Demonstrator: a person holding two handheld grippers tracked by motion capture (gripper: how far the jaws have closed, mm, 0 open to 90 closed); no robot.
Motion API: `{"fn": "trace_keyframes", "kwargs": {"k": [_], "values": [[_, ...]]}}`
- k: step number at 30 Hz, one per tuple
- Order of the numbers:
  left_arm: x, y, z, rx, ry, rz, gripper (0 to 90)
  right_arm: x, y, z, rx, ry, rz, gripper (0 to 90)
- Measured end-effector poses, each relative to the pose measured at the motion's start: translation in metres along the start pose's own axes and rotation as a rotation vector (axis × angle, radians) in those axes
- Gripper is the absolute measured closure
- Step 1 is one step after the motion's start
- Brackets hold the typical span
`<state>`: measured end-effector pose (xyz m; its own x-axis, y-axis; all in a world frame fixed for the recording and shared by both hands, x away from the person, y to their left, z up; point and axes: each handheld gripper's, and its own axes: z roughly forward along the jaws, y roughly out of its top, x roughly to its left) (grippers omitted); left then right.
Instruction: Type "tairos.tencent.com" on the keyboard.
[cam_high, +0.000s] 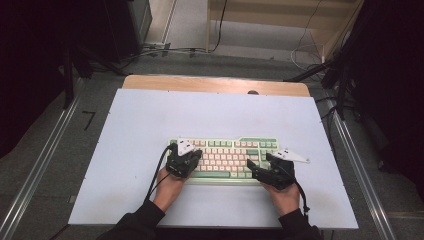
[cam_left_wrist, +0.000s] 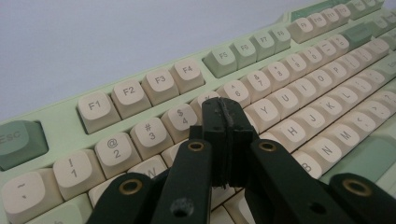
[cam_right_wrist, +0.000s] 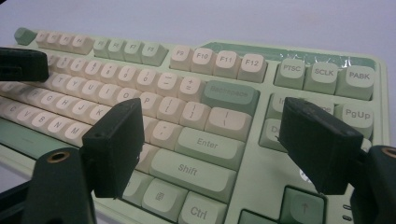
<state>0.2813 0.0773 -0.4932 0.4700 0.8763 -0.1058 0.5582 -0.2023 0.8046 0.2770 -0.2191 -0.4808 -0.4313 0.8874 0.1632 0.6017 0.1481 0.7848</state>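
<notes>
Keyboard: we see the green-and-cream keyboard (cam_high: 225, 157) lying flat at the near middle of the table, long side across, its number row and function keys away from us.
Left gripper: our left gripper (cam_left_wrist: 226, 120) hangs over the left half of the keyboard; its fingers (cam_left_wrist: 212, 122) are pressed together with nothing between them, the joined tip poised over the keys around 5 and T.
Contact: from the left gripper view we cannot tell whether that tip presses a key or hovers just above it.
Right gripper: our right gripper (cam_right_wrist: 210, 140) sits over the right end, its fingers (cam_right_wrist: 116, 140) wide apart, the Enter and Shift keys showing in the gap below them, touching nothing that we can see.
Step in hand: we judge this to be key pressing, the closed left tip serving as a single poker.
Next move: it calls for a short straight push down on one key cap, the tip centred so it does not catch a neighbour, then a clean lift.
Table: the pale sheet on the table (cam_high: 150, 125) lies bare around the keyboard.
Beyond: cables (cam_high: 305, 50) trail over the grey floor behind.
</notes>
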Motion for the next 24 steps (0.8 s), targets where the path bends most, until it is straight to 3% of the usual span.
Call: {"fn": "trace_keyframes", "kwargs": {"k": [20, 24], "values": [[-0.0004, 0.0002, 0.0019, 0.024, -0.008, -0.005, 90.0, 0.0004, -0.0001, 0.0008, 0.005, -0.002, 0.001, 20.8], [-0.0011, 0.0022, -0.0051, -0.034, -0.016, -0.02, 90.0, -0.0002, 0.0002, 0.0002, 0.0, -0.004, -0.001, 21.0]]}}
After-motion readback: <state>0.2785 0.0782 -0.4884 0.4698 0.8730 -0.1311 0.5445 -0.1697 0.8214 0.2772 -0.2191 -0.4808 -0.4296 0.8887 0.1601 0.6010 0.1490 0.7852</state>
